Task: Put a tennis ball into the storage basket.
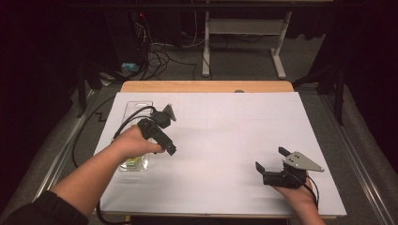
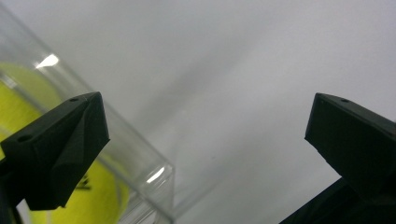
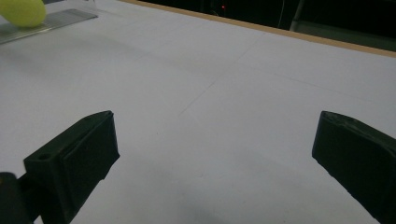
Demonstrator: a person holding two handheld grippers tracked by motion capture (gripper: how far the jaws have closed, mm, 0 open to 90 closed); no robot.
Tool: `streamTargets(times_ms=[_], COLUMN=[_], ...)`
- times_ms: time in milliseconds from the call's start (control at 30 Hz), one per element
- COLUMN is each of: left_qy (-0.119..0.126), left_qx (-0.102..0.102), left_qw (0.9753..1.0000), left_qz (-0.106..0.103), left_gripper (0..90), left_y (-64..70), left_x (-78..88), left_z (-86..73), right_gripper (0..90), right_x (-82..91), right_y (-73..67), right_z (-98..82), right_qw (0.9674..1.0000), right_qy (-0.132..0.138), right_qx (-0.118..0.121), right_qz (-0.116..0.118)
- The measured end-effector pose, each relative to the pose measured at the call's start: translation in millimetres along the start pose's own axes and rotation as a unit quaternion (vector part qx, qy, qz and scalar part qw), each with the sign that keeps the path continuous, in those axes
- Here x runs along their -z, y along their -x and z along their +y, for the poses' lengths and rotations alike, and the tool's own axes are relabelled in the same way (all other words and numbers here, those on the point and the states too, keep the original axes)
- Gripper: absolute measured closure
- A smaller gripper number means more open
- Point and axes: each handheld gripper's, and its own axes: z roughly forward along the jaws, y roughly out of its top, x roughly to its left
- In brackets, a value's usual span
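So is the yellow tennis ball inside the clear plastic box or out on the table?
Inside: the yellow tennis ball shows through the walls of the clear plastic box.

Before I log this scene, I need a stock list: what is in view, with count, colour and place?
ball: one, yellow-green, inside the box
box: one, clear plastic, long, at the sheet's left edge, partly under the left hand
sheet: one, white, covering most of the table
table: one, wooden, bare strip along the far edge
desk frame: one, white, on the floor beyond the table
cables: several, dark, on the floor beyond the table
left gripper: one, black, fingers open, beside the box
right gripper: one, black, fingers open, over the sheet at near right
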Motion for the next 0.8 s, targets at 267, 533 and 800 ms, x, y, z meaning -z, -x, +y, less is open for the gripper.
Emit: streamTargets(times_ms=[267, 533, 800], left_qy=[0.017, 0.042, 0.063], left_qx=[-0.025, -0.033, -0.033], left_qw=[0.9995, 0.9983, 0.9974], left_qz=[-0.012, -0.022, -0.015], left_gripper=[0.2, 0.1, 0.4], left_y=[28.9, 37.5, 38.5], left_x=[-5.2, -4.5, -41.5], left_z=[19.8, 21.9, 11.1], right_gripper=[0.2, 0.2, 0.2], right_x=[0.6, 0.3, 0.1], right_y=[-0.1, -0.9, -1.3], right_z=[-0.2, -0.3, -0.3], right_qw=[1.0000, 1.0000, 1.0000], right_qy=[0.000, -0.001, -0.001], right_qx=[-0.002, -0.002, 0.000], right_qz=[0.000, 0.003, 0.004])
